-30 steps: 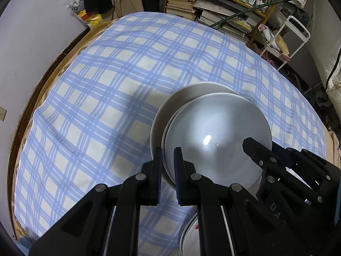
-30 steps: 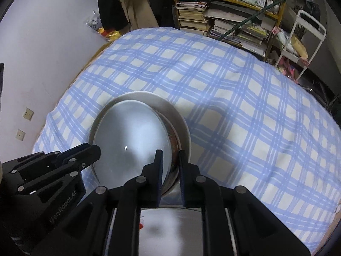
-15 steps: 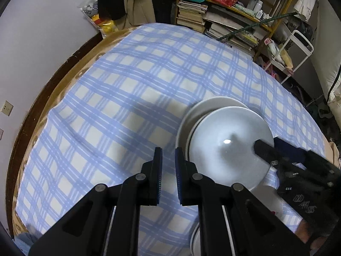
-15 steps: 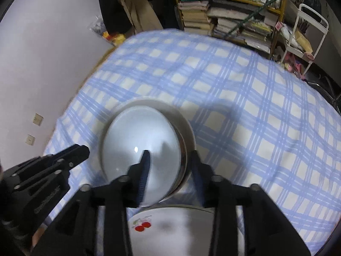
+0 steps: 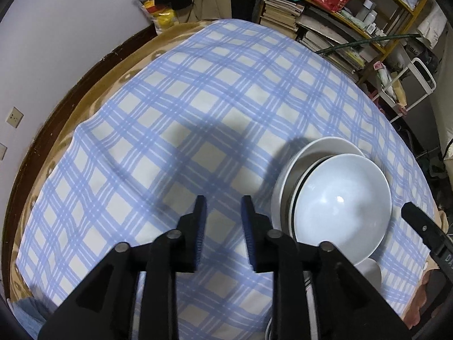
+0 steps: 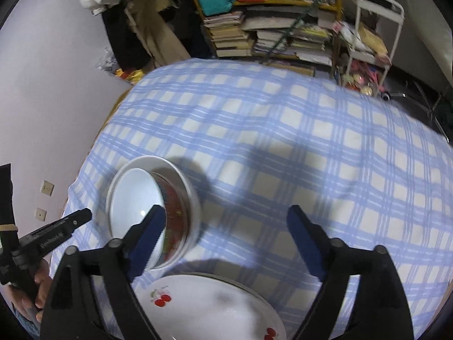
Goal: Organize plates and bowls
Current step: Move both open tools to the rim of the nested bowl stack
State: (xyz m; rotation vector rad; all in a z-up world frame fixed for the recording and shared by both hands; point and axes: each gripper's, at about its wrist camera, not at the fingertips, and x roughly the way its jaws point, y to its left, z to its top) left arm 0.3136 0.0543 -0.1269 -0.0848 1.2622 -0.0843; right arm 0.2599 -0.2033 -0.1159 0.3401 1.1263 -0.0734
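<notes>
Bowl stack [image 5: 337,201]: a white bowl [image 5: 344,206] nested on top, a dark-rimmed bowl under it, and a wider white bowl [image 5: 317,150] at the bottom. From the right wrist view the middle bowl [image 6: 177,215] shows a red patterned outside; that view is motion-blurred, so the pattern cannot be read. The stack stands on the blue-and-white checked cloth [image 5: 175,119] covering the counter, to the right of the left tongs.

Cherry-print plate [image 6: 209,306]: white, lying flat on the cloth at the near edge, just beside the stack and below the right tongs.

Left tongs [image 5: 222,212]: parted by a modest gap, holding nothing, over bare cloth left of the stack.

Right tongs [image 6: 226,226]: spread wide, holding nothing; the left finger overlaps the stack in view, and contact cannot be judged.

Background: shelf [image 6: 269,28] of stacked books beyond the counter, white cart [image 6: 368,34] beside it.
</notes>
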